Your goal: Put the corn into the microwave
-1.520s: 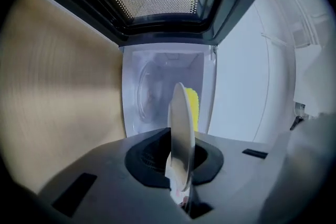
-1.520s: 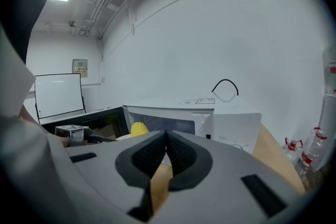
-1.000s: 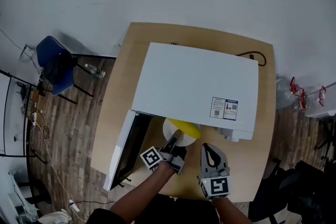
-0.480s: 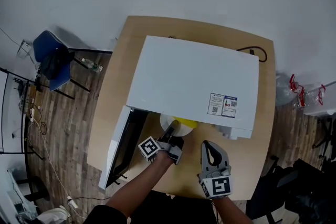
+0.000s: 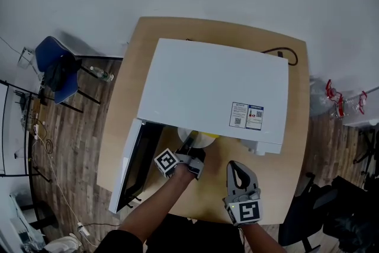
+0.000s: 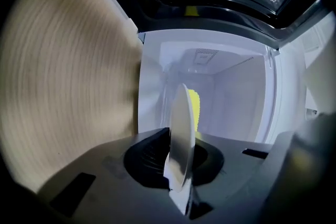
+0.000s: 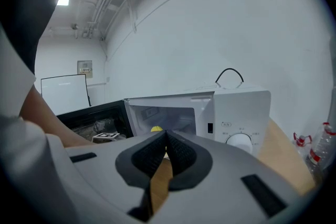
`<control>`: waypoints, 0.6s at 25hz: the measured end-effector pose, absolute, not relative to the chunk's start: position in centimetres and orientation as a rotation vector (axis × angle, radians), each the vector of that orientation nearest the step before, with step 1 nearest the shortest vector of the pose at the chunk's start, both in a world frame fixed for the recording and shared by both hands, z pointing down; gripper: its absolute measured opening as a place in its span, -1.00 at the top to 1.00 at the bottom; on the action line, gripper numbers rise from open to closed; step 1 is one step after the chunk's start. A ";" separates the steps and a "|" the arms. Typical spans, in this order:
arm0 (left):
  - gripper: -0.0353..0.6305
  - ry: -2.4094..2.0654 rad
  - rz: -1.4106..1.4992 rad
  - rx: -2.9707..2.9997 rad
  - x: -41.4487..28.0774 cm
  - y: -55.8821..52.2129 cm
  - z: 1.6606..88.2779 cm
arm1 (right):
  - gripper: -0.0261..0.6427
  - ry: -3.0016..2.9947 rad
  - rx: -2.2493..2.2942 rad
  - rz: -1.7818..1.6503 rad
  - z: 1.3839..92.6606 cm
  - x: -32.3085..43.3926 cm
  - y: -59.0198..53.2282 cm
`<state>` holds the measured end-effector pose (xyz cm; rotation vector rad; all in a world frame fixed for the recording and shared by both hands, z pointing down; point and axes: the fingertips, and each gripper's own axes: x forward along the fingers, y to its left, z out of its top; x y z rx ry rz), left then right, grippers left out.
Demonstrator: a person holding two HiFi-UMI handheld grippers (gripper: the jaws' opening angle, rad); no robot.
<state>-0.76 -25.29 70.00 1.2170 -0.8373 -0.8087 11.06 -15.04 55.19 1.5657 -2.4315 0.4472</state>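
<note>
A white microwave (image 5: 213, 92) stands on the wooden table (image 5: 299, 127), its door (image 5: 133, 166) swung open to the left. My left gripper (image 5: 190, 149) is shut on the rim of a white plate (image 5: 198, 139) that carries the yellow corn (image 5: 212, 136). Plate and corn sit at the cavity mouth, mostly hidden under the microwave's top. In the left gripper view the plate (image 6: 180, 139) stands edge-on between the jaws, the corn (image 6: 195, 107) behind it and the white cavity (image 6: 231, 97) ahead. My right gripper (image 5: 238, 170) hangs shut and empty over the table's front; its own view (image 7: 166, 139) faces the microwave (image 7: 236, 113).
The microwave's black cable (image 5: 281, 53) loops at the table's back right. A blue chair (image 5: 56, 65) and a bottle (image 5: 98, 74) are on the wooden floor to the left. Red-capped bottles (image 5: 334, 98) stand at the right. The control knob (image 7: 240, 140) is right of the opening.
My left gripper has carried the plate with the corn forward into the microwave's opening, so less of plate and corn shows in the head view. The right gripper has stayed put.
</note>
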 end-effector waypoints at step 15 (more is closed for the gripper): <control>0.81 -0.816 -0.861 1.227 -0.7 -26.7 70.6 | 0.74 -2.427 1.516 0.436 55.1 11.0 -15.6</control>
